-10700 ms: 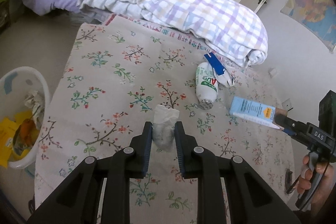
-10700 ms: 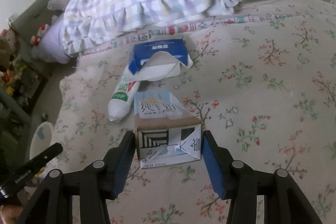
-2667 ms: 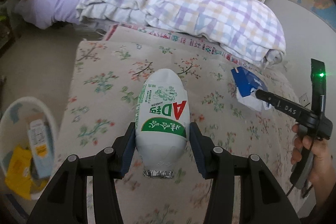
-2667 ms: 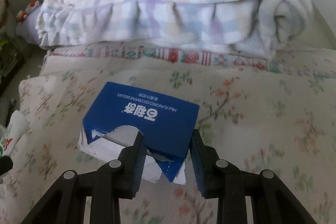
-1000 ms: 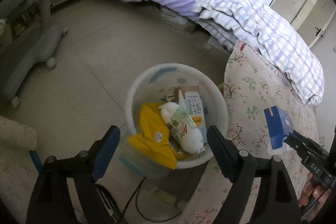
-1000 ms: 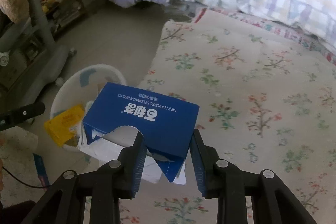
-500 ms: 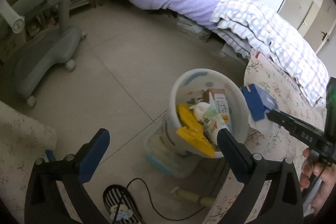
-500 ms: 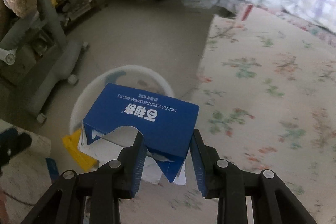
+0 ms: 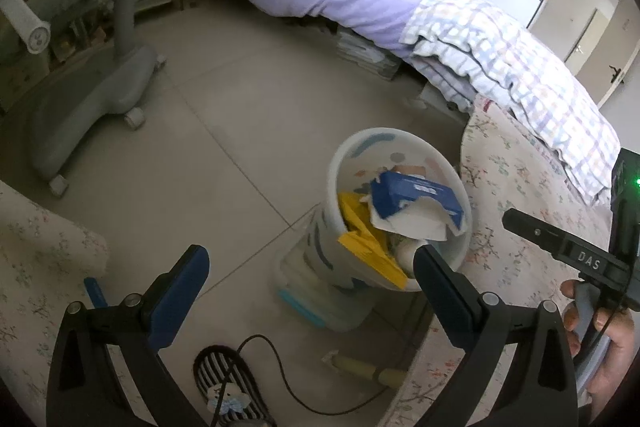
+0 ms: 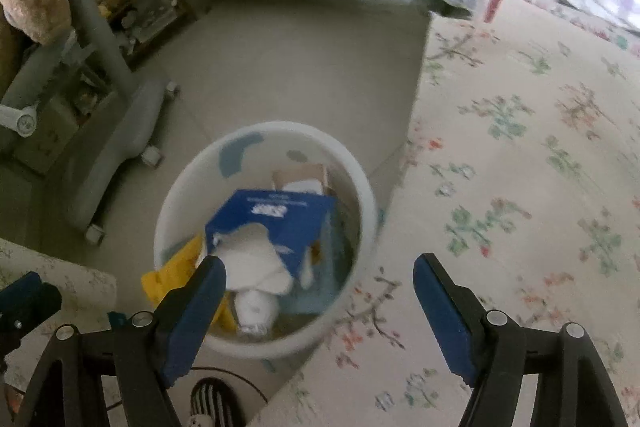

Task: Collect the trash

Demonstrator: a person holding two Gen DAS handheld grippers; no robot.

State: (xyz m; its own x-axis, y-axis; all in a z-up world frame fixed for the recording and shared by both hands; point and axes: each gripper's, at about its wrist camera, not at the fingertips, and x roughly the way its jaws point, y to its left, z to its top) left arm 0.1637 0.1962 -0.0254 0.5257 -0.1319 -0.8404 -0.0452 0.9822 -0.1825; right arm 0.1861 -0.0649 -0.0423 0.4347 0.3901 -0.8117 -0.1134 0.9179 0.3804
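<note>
Both tools spread wide and empty, left tool (image 9: 308,267) and right tool (image 10: 318,277) over the bin (image 10: 188,187), blue box (image 10: 276,223) lying inside on top (light, crushable card, best pinched across its flat sides).

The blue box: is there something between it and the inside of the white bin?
Nothing visible. The blue box already lies inside the white bin, on top of the other trash. The right tool is open above the bin, holding nothing.
</note>
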